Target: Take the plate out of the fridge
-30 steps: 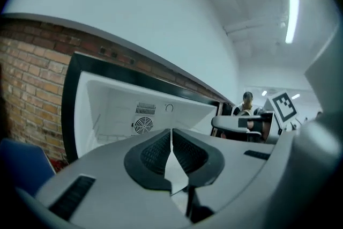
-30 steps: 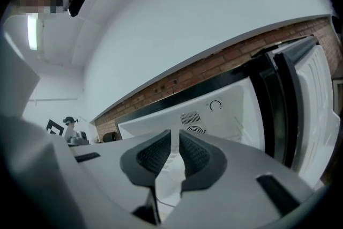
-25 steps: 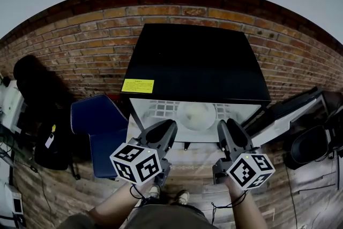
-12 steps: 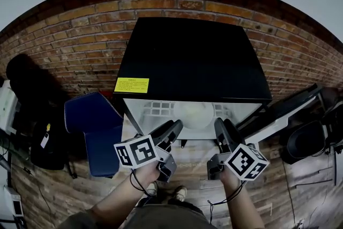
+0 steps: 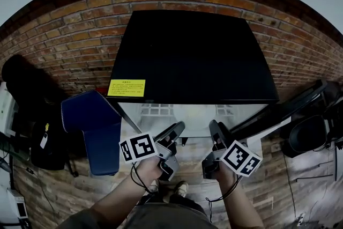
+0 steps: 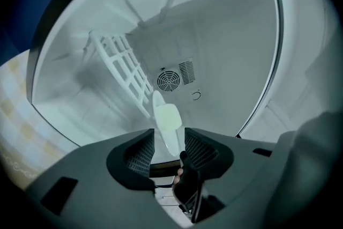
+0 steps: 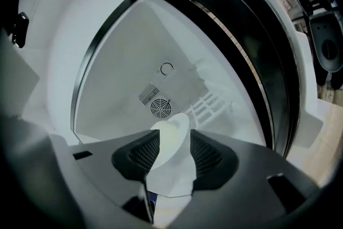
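The black-topped mini fridge (image 5: 193, 56) stands open, its white inside facing me. A pale plate (image 6: 166, 118) sits deep inside near the back wall, seen edge-on in the left gripper view. In the right gripper view the plate (image 7: 172, 134) lies in line with the jaws. My left gripper (image 5: 172, 134) hangs just outside the fridge mouth, its jaws opening with nothing pressed between them (image 6: 163, 145). My right gripper (image 5: 213, 134) is beside it, open (image 7: 170, 155), pads off the plate. In the head view the fridge top hides the plate.
The fridge door (image 5: 278, 115) stands swung out to the right. A blue chair (image 5: 94, 128) is left of the fridge, against a brick wall (image 5: 64, 29). A white wire rack (image 6: 123, 72) and a round fan vent (image 6: 168, 81) are inside the fridge.
Both grippers have come lower and closer together at the fridge mouth. The left jaws have spread apart. The fridge top now covers the plate in the head view.
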`<state>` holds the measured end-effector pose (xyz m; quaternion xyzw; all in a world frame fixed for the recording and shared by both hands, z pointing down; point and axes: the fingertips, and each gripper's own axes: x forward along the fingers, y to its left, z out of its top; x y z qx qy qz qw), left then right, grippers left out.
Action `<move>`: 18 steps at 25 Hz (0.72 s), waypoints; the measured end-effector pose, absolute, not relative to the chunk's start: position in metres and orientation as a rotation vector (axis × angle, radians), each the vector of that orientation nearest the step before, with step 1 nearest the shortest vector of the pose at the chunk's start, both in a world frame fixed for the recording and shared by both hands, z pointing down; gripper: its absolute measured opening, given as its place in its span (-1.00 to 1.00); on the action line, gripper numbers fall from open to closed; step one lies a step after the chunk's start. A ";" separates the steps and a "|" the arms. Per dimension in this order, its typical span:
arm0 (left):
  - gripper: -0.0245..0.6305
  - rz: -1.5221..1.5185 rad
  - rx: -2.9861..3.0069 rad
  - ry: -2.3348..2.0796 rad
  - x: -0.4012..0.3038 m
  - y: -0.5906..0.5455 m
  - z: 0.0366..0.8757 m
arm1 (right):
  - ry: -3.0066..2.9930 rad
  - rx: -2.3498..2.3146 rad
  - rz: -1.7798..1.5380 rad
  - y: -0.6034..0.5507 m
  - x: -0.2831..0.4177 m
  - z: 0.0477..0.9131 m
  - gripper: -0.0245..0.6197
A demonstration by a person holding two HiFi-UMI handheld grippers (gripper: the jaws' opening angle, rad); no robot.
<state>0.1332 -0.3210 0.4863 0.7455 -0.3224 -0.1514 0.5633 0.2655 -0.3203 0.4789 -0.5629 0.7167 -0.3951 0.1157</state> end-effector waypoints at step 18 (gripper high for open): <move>-0.42 -0.379 1.588 -0.643 0.161 -0.335 0.517 | 1.926 -1.443 -1.445 -0.336 0.237 0.510 -0.57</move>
